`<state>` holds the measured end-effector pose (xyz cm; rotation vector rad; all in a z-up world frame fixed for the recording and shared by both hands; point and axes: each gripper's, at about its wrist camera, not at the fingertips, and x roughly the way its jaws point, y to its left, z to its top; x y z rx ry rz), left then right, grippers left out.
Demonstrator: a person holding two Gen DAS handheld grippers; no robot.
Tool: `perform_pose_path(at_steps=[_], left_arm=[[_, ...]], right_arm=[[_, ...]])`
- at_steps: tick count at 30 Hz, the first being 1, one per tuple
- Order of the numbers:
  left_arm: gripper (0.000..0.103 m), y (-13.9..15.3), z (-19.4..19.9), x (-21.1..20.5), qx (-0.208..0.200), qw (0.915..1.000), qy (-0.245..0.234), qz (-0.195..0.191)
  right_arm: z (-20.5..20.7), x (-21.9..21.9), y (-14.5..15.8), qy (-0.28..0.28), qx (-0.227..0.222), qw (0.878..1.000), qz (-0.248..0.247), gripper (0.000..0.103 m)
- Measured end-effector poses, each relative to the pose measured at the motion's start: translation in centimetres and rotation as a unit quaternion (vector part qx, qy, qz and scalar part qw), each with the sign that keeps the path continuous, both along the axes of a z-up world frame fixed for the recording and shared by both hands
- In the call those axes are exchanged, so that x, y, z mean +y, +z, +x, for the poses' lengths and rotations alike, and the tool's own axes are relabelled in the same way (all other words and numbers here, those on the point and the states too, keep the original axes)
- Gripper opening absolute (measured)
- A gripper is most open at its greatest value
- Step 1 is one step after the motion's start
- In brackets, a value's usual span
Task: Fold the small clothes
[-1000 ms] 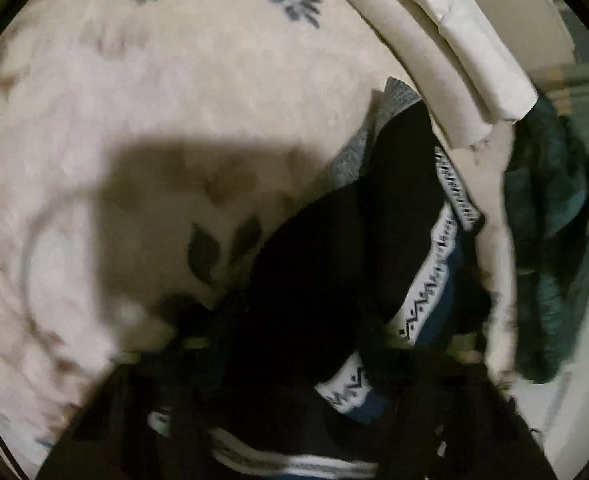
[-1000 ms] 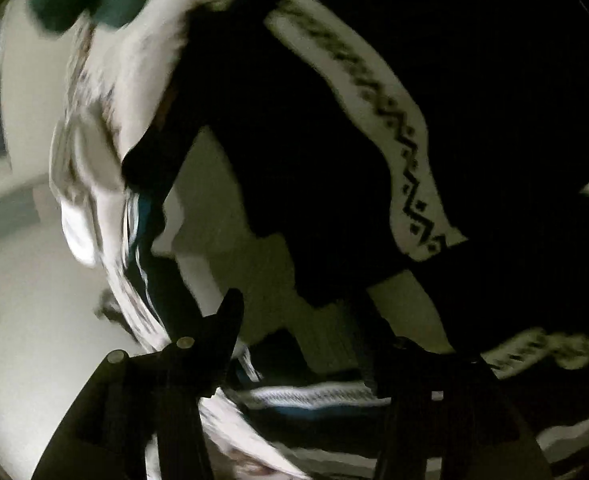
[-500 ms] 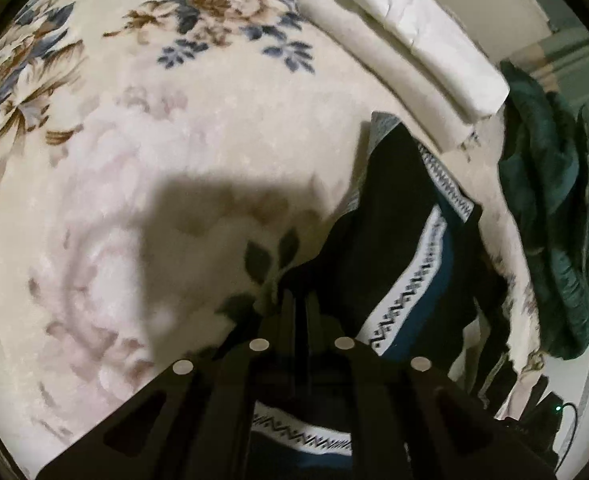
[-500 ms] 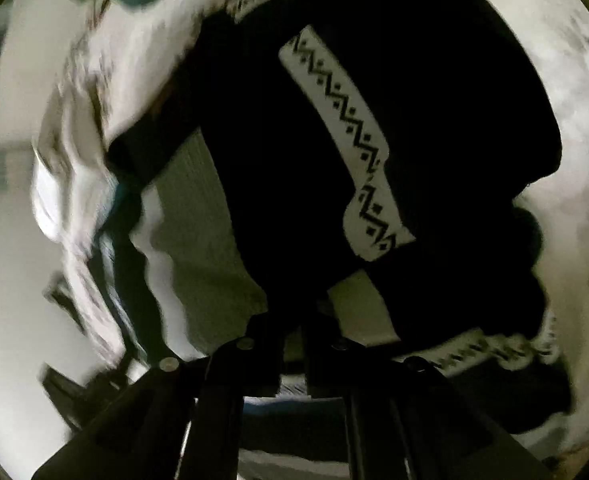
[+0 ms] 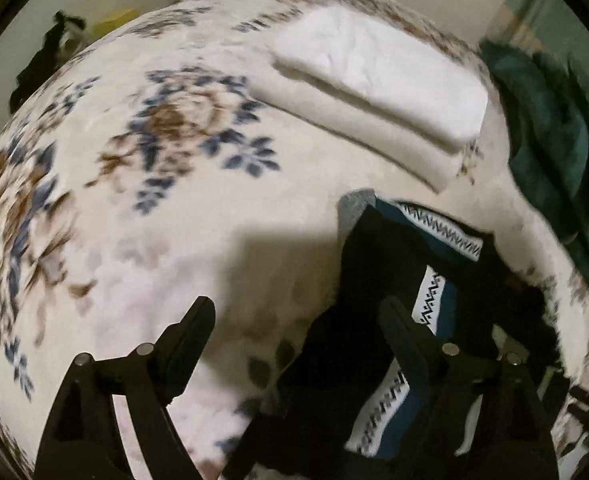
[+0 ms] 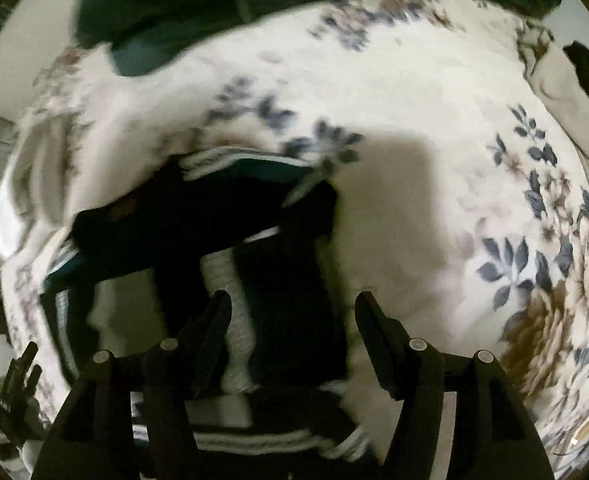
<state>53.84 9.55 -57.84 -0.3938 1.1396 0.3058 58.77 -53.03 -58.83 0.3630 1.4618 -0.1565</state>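
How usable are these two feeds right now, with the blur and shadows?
Left wrist view: motion-smeared blanket flowers, a hard shadow beside the black garment, fisheye bending the bed's edge; the open left claw reads sharp. Right wrist view: blurrier, the garment mostly featureless black, a shadow right of it; right claw open.
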Motion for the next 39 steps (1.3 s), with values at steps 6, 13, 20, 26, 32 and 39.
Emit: perform_pose_path(at_steps=[6,13,20,26,32,39], left_arm=[[0.084,-4.0,2.4,-2.3,0.04,0.9975,-0.051,0.027],[0.089,-2.4,1.5,-2.0,0.021,0.9973,-0.058,0.041],[0.097,0.9,-1.8,-3.2,-0.015,0.9931,-0.029,0.112],[0.097,3.8,-6.8,-7.4,-0.015,0.9888,-0.007,0.148],[0.097,5.4,-14.9,-14.4,0.029,0.9837,0.019,0.176],[0.097,2.3,-26.0,-25.6,0.125,0.9866,0.013,0.104]], right_arm=[[1.5,-2.0,-3.9,-0.006,0.021,1.0,0.009,0.008],[2.7,-5.0,-1.9,-0.059,0.005,0.994,0.095,0.065],[8.4,-7.1,-8.4,-0.046,0.086,0.977,0.188,0.027],[10.0,-6.9,-5.3,0.052,0.024,0.993,0.099,0.006],[12.2,-8.7,-7.1,0.107,0.089,0.98,0.144,0.018],[8.8,-13.8,-2.7,0.192,0.112,0.956,0.19,0.062]])
